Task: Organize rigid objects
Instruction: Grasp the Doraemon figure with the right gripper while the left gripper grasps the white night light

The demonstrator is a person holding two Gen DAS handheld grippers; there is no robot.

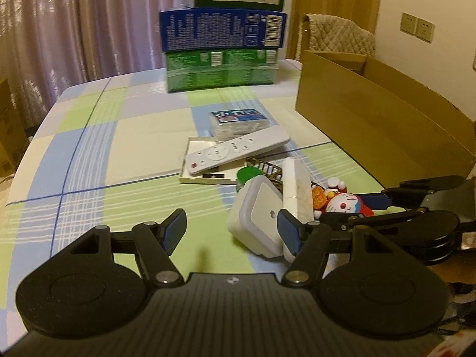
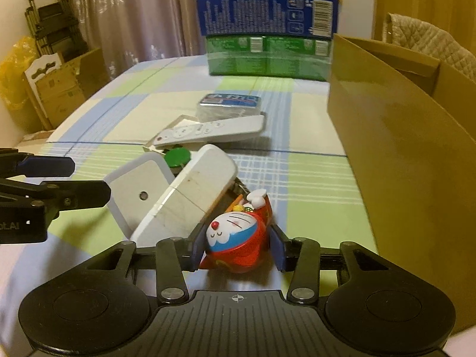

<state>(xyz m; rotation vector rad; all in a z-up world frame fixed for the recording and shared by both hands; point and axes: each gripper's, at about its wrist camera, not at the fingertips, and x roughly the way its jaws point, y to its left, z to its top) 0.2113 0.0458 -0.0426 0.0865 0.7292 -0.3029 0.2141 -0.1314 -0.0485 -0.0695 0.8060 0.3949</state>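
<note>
Checked tablecloth (image 1: 89,154) fills my view. My right gripper (image 2: 238,248) clamps the cat toy (image 2: 235,238) between its pads; my left gripper (image 1: 232,232) stands half open, the white box (image 1: 258,217) just beyond its right pad.

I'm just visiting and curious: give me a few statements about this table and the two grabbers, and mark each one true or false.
1. The right gripper is closed on the cat figurine. True.
2. The left gripper holds the white remote control. False: its jaws stand open and empty, near the white square box.
3. The cardboard box stands to the right of the clutter. True.
4. The stacked cartons are all red. False: they are blue and green.
</note>
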